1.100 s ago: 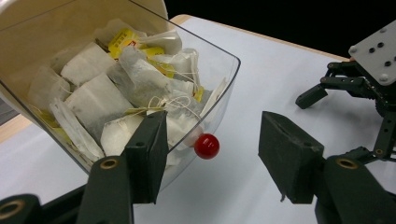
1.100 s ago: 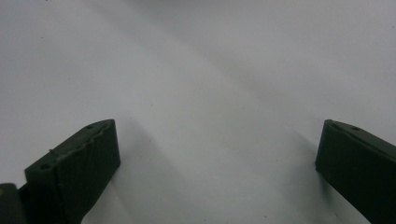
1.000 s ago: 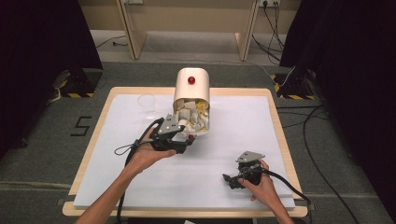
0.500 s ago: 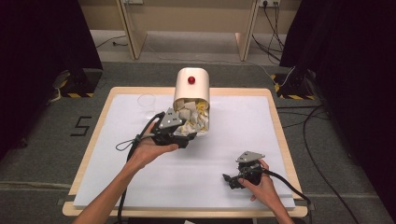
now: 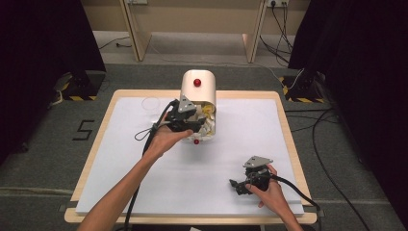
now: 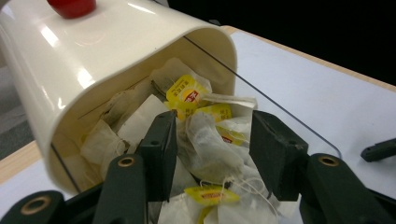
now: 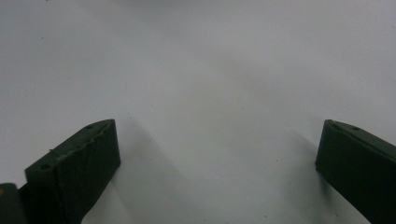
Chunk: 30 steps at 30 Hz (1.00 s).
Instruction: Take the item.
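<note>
Box (image 5: 198, 91): cream, smooth and shiny, rounded top, red knob (image 5: 197, 82) on it; lying on its side at the far middle of the tabletop (image 5: 240, 144), mouth open to the near side.
Tea bags (image 6: 205, 140): thin, crinkly white paper, soft and lumpy, with yellow tags (image 6: 189, 95) and thin strings; piled in the box mouth and spilling out a bit at the front.
Left gripper (image 5: 190, 126): black, with a grey three-cornered plate on top, right at the box mouth; jaws half wide, just been closing, one tea bag between them, pads not yet pressing on it.
Right gripper (image 5: 240, 185): black, held low at the near right of the tabletop, well apart from the box; jaws wide, nothing between them.
Tabletop: flat white sheet with a pale wood rim.
Clear lid (image 5: 150, 103): round and see-through, at the far left, hard to make out.
Left gripper view: close look at tags, strings and folds in the paper; high view too small for those.
High view: both arms, whole box, trailing cables.
Right gripper view: plain white sheet between two dark pads.
Hidden: back of the box inside, dark and cut off; lower bags covered by the left jaws; small red thing (image 5: 196, 141) under the box mouth, too small to tell.
</note>
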Each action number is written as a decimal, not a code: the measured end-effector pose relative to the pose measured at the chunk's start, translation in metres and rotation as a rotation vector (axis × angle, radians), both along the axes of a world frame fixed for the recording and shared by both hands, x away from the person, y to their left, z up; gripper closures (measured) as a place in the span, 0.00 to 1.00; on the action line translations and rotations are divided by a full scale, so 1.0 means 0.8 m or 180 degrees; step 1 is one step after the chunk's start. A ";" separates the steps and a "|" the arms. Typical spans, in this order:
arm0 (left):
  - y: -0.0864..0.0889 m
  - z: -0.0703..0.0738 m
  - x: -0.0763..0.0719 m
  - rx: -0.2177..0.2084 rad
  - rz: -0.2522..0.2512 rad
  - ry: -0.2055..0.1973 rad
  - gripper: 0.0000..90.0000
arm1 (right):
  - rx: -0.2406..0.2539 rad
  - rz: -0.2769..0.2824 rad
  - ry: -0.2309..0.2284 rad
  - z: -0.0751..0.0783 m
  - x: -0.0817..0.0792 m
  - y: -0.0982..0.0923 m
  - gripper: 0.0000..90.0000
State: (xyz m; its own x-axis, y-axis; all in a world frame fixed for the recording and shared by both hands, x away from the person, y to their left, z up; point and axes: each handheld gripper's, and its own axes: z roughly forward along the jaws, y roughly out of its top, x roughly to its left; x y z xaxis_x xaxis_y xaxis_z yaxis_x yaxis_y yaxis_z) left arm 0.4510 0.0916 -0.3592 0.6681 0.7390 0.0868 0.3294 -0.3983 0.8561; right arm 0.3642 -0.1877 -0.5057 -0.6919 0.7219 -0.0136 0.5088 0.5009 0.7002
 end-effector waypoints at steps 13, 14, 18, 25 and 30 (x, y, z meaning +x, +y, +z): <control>-0.012 -0.013 0.017 0.0306 0.0016 0.0078 0.74 | -0.0005 0.0001 -0.0010 0.000 0.000 0.000 0.00; -0.012 -0.014 0.017 0.0333 0.0007 0.0069 0.78 | -0.0006 0.0002 -0.0010 0.000 0.000 0.000 0.00; -0.010 -0.016 0.019 0.0317 -0.0025 0.0060 0.91 | -0.0005 0.0002 -0.0011 0.000 0.000 0.000 0.01; -0.005 -0.009 0.012 0.0034 -0.0049 0.0112 0.97 | -0.0004 0.0004 -0.0009 0.000 0.000 0.000 0.00; 0.003 0.003 0.005 -0.0101 -0.0097 0.0079 0.97 | -0.0004 0.0003 -0.0007 0.000 0.000 0.000 0.00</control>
State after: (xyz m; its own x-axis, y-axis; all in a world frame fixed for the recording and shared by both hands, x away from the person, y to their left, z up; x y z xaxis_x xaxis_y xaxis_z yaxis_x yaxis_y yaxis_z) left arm 0.4550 0.0941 -0.3568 0.6919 0.7205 0.0466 0.3389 -0.3812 0.8602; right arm 0.3642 -0.1878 -0.5057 -0.6925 0.7212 -0.0159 0.5068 0.5022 0.7007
